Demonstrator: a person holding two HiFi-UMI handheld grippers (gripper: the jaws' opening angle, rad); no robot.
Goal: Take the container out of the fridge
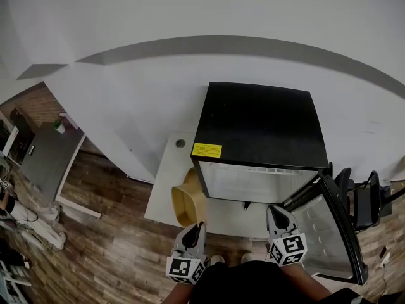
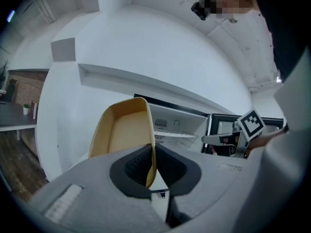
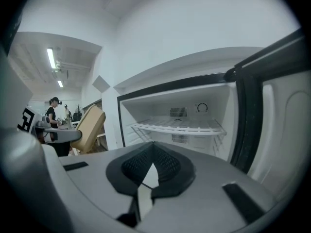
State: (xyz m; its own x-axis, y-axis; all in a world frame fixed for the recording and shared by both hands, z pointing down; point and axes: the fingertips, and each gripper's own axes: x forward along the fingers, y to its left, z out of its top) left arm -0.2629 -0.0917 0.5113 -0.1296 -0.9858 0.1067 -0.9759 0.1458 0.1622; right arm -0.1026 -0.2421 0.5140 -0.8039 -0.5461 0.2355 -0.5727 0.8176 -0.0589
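**Spotter:** Where is the container sitting for you?

**Operator:** I'm holding the tan container [image 1: 188, 198] outside the fridge [image 1: 259, 128], off to the left of its open front. From the head view it's hanging over the near left part of the white platform [image 1: 166, 182] that the fridge is standing on.

**Spotter:** And what is the left gripper doing?

**Operator:** The left gripper [image 2: 151, 171] is pinching one side wall of the container between its pads, with the rim running up out of the jaws. The gripper is pointing roughly level towards the far wall, and the container is standing up on edge with its hollow side facing left.

**Spotter:** What about the right hand?

**Operator:** I'm carrying the right gripper [image 3: 151, 165] near the front of the fridge, aimed a little below level at the open compartment. Its jaws are pressed together at the tips with nothing between them. Through its view I'm looking straight at the white wire shelf [image 3: 177, 126], and the fridge door [image 3: 286, 120] is standing open at the right.

**Spotter:** How are the two grippers lying relative to each other?

**Operator:** They're side by side near my body and well apart, with the right one closer to the door. From the left gripper view I'm seeing the right one's marker cube [image 2: 251, 124] at the far right.
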